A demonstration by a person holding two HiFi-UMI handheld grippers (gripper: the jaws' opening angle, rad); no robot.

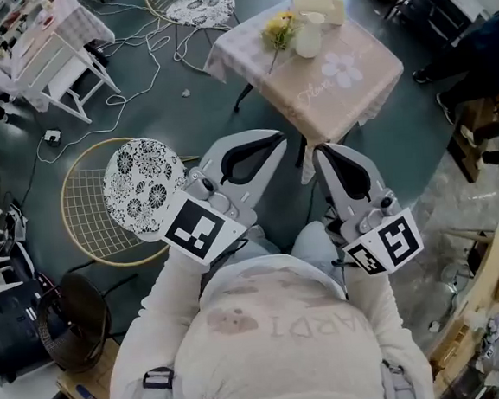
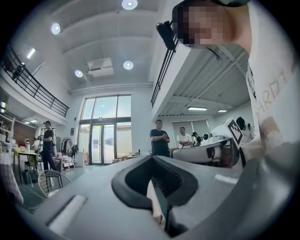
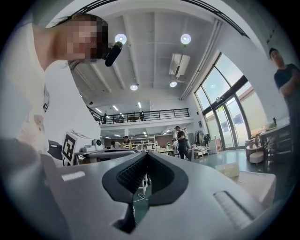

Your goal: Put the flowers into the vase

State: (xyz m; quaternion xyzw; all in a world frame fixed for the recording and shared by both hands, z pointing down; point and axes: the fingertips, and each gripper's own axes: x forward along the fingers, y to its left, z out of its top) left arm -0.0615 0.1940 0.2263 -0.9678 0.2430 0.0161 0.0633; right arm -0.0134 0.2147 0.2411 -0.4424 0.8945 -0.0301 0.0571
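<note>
Left gripper (image 1: pixel 277 140) and right gripper (image 1: pixel 324 155): jaws together, empty, level. Flowers (image 1: pixel 278 32) at 12 o'clock, well apart, flat on cloth-draped counter (image 1: pixel 353 90); stem roughly along 12–6, bloom just beside vase (image 1: pixel 308 38). Left probably nearer. Frilly yellow bloom, thin stem; smooth, rounded white vase.

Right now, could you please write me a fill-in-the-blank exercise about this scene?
The flowers are ____ in colour. They lie beside the white ____ on the table. The left gripper and right gripper hold ____, jaws shut.
Missing words: yellow; vase; nothing.
</note>
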